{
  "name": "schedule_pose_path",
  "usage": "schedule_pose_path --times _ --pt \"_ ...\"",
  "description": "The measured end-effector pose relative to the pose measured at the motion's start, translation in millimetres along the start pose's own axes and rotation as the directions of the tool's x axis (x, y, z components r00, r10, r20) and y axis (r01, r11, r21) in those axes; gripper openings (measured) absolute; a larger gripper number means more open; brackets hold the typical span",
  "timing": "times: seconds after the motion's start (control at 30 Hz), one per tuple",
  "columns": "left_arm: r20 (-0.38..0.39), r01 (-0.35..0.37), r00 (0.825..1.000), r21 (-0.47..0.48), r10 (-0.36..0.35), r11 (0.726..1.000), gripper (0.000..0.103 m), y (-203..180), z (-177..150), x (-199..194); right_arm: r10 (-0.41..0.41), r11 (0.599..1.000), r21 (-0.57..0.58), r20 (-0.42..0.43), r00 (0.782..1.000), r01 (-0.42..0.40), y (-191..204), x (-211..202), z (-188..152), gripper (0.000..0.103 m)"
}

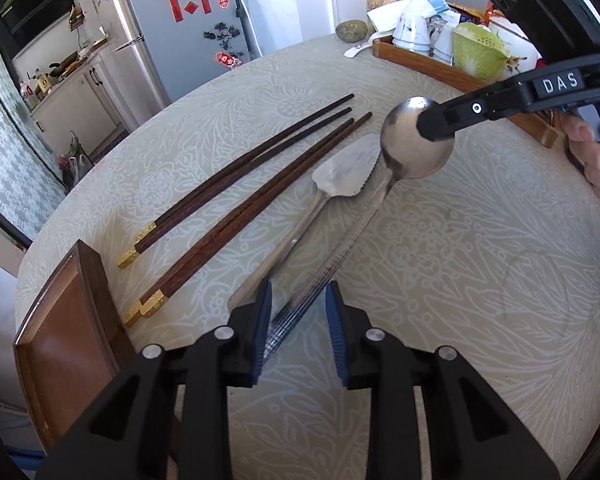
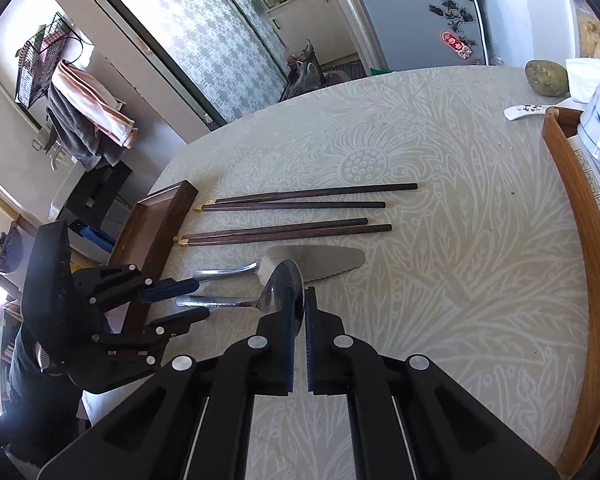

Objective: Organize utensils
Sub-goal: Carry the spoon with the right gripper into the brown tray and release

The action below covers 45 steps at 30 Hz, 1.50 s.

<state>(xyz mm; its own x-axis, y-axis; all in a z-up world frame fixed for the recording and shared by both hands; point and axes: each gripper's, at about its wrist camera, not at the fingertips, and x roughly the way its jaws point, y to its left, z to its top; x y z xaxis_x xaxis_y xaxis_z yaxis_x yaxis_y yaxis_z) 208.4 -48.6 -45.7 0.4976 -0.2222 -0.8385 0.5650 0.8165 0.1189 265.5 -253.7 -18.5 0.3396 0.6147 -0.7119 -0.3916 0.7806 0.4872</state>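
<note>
A steel spoon (image 1: 404, 152) lies along the patterned table (image 1: 460, 264). My right gripper (image 2: 300, 294) is shut on the bowl of the spoon (image 2: 280, 286), which stands on edge between its pads. In the left wrist view the right gripper (image 1: 432, 124) reaches in from the right over the bowl. My left gripper (image 1: 299, 286) straddles the ridged handle end, with its blue pads a little apart from it on both sides. In the right wrist view the left gripper (image 2: 203, 299) sits at the handle tip. A serrated cake server (image 1: 348, 172) lies just left of the spoon.
Two pairs of dark chopsticks (image 1: 256, 176) lie side by side left of the server. A dark wooden tray (image 1: 60, 344) sits at the near left table edge. A light wooden tray (image 1: 440, 68) holds cups and a green strainer at the far right. A person's hand (image 1: 596, 160) holds the right gripper.
</note>
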Motion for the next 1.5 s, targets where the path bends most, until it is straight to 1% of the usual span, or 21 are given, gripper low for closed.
schedule_pose_path --times 0.03,0.07,0.13,0.37,0.57,0.77,0.87,0.93,1.03,1.2,1.33,1.5 --pt "0.004 0.007 1.000 0.003 -0.007 1.000 0.034 0 0 0 0.004 1.000 -0.002 0.004 1.000 -0.004 1 -2 0 0.003" --pt "0.003 -0.006 1.000 0.008 0.006 1.000 0.034 -1 1 0 0.008 1.000 -0.005 0.006 1.000 -0.008 3 -3 0 0.003" --pt "-0.001 -0.010 1.000 0.017 0.010 1.000 0.025 -3 1 1 0.017 1.000 -0.007 0.012 1.000 -0.017 5 -7 0 0.003" --pt "0.007 -0.017 1.000 0.046 0.017 0.999 0.021 -7 0 -1 0.017 1.000 -0.014 0.019 1.000 -0.017 10 -12 1 0.002" --pt "0.008 -0.011 1.000 0.043 0.011 0.999 0.020 -6 -4 -11 0.018 0.999 -0.033 0.020 1.000 -0.017 20 -15 4 0.002" --pt "0.030 -0.040 0.999 0.032 0.039 0.999 0.020 2 -10 -40 0.027 0.997 -0.079 0.034 0.999 -0.024 52 -22 9 0.003" --pt "0.030 -0.067 0.997 0.009 0.067 0.998 0.019 11 -23 -61 0.047 0.993 -0.111 0.027 0.999 -0.043 78 -17 14 0.003" --pt "0.022 -0.096 0.995 -0.018 0.097 0.995 0.019 19 -35 -73 0.064 0.988 -0.142 0.014 0.998 -0.061 99 -9 17 0.003" --pt "0.005 -0.143 0.990 -0.082 0.144 0.986 0.019 38 -61 -92 0.097 0.978 -0.182 -0.022 0.995 -0.099 132 15 23 0.003" --pt "-0.046 -0.209 0.978 -0.196 0.204 0.958 0.018 71 -107 -107 0.123 0.961 -0.239 -0.093 0.988 -0.142 184 68 30 0.003" --pt "-0.077 -0.227 0.974 -0.265 0.214 0.937 0.017 93 -132 -109 0.108 0.955 -0.260 -0.158 0.982 -0.146 209 112 43 0.005" --pt "-0.094 -0.235 0.972 -0.317 0.216 0.919 0.017 110 -139 -108 0.059 0.951 -0.284 -0.225 0.973 -0.123 225 158 55 0.007"
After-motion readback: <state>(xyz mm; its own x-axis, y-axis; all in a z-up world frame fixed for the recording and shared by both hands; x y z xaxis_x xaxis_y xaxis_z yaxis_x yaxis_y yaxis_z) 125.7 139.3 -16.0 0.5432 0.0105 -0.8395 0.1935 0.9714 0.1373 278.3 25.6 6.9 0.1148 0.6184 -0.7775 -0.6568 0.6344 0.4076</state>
